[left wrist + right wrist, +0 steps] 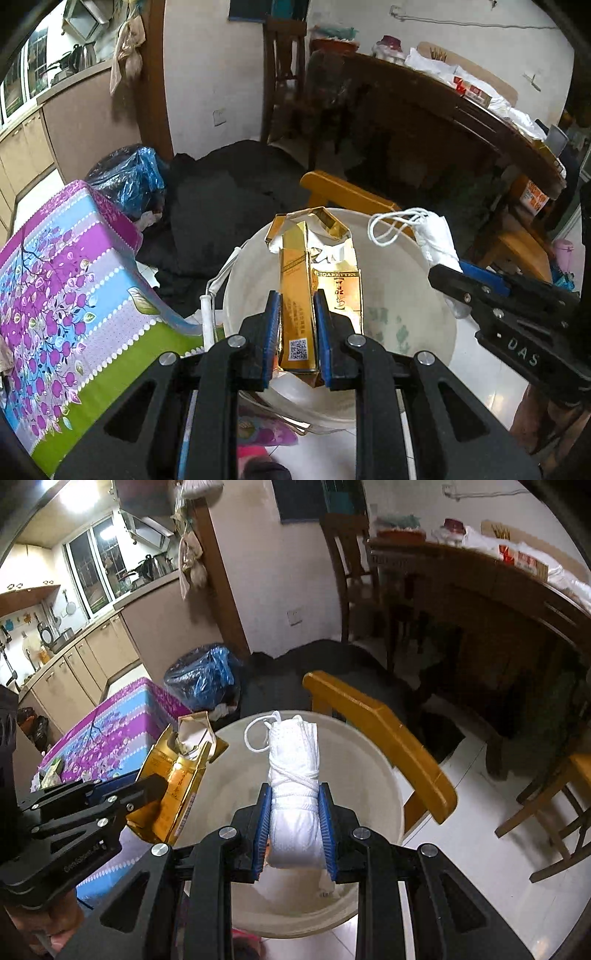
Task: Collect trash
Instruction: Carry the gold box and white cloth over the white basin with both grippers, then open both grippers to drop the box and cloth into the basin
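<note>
My left gripper (295, 299) is shut on a gold cigarette carton (297, 295) and holds it over the white bucket (421, 295). The carton's torn-open top points away from me. My right gripper (294, 794) is shut on a rolled white face mask (293, 775) with its ear loops wound round it, also above the bucket (373, 775). In the left wrist view the right gripper (443, 271) comes in from the right with the mask (436, 236). In the right wrist view the left gripper (147, 786) and the carton (177, 775) sit at the left.
A table with a purple, blue and green flowered cloth (66, 288) stands left of the bucket. A yellow wooden chair (384, 731) is just behind it. A blue-and-black rubbish bag (207, 675) sits on the floor beyond. A cluttered dark wooden table (498, 590) stands at the right.
</note>
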Motion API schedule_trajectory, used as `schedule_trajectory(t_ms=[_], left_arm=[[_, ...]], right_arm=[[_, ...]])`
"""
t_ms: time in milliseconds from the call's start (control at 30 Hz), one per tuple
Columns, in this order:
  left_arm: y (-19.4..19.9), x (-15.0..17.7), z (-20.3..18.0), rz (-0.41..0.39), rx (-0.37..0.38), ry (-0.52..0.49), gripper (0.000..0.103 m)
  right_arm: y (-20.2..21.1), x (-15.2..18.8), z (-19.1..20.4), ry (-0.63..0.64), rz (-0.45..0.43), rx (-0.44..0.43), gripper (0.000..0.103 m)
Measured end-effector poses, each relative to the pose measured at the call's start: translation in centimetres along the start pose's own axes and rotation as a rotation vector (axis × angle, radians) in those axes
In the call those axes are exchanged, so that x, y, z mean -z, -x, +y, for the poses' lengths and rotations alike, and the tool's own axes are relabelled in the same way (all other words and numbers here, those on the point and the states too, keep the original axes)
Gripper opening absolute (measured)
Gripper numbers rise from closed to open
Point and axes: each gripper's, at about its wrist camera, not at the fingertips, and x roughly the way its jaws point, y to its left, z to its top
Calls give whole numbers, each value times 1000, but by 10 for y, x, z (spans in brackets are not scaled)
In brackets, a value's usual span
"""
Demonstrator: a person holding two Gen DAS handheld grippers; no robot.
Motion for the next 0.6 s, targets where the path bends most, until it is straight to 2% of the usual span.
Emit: schedule_trajectory(t_ms=[233,600], left_arm=[[-1,-4,2,-9,-12,4,18],[-4,-5,-2,-5,-18,-1,18]], right_arm=[[5,20,27,9,-7,1,26],[10,22,26,6,-13,4,26]])
